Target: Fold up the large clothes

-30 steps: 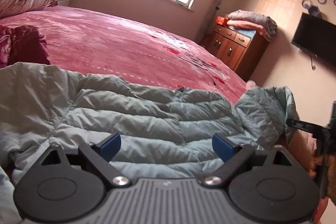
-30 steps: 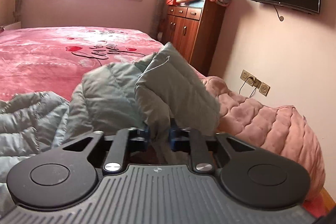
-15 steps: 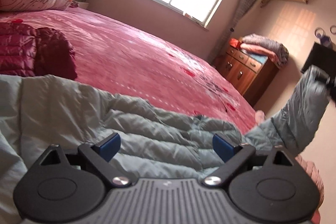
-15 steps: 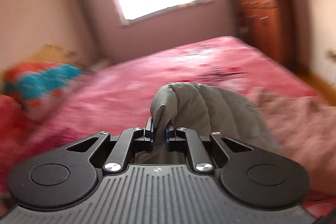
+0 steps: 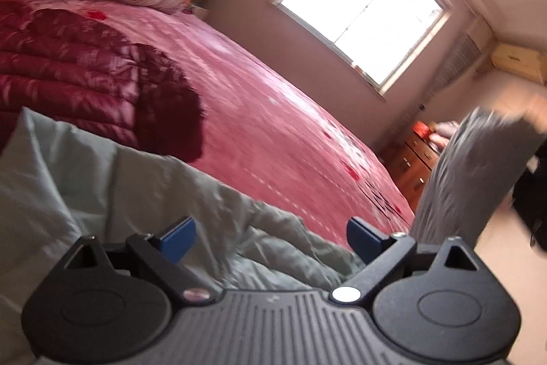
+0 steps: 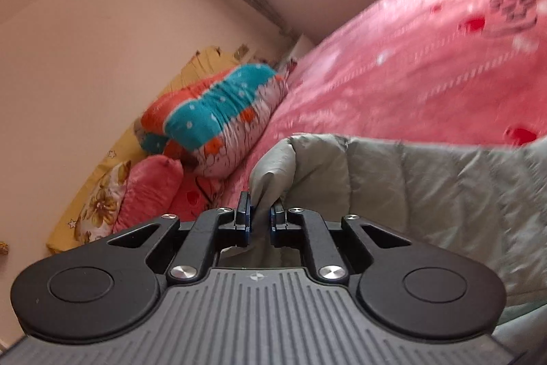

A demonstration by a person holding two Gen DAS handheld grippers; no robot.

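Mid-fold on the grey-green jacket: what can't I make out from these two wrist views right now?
- Left wrist view: the jacket runs off the left and bottom edges, and the left gripper covers its near part.
- Left wrist view: the lifted sleeve is motion-blurred; the right gripper holding it is cut off at the right edge.
- Right wrist view: the sleeve's pinched end disappears between the right gripper's fingers.

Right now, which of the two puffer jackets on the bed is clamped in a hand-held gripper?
The grey-green puffer jacket: the right hand-held gripper pinches its edge. The maroon puffer jacket lies untouched farther up the bed.
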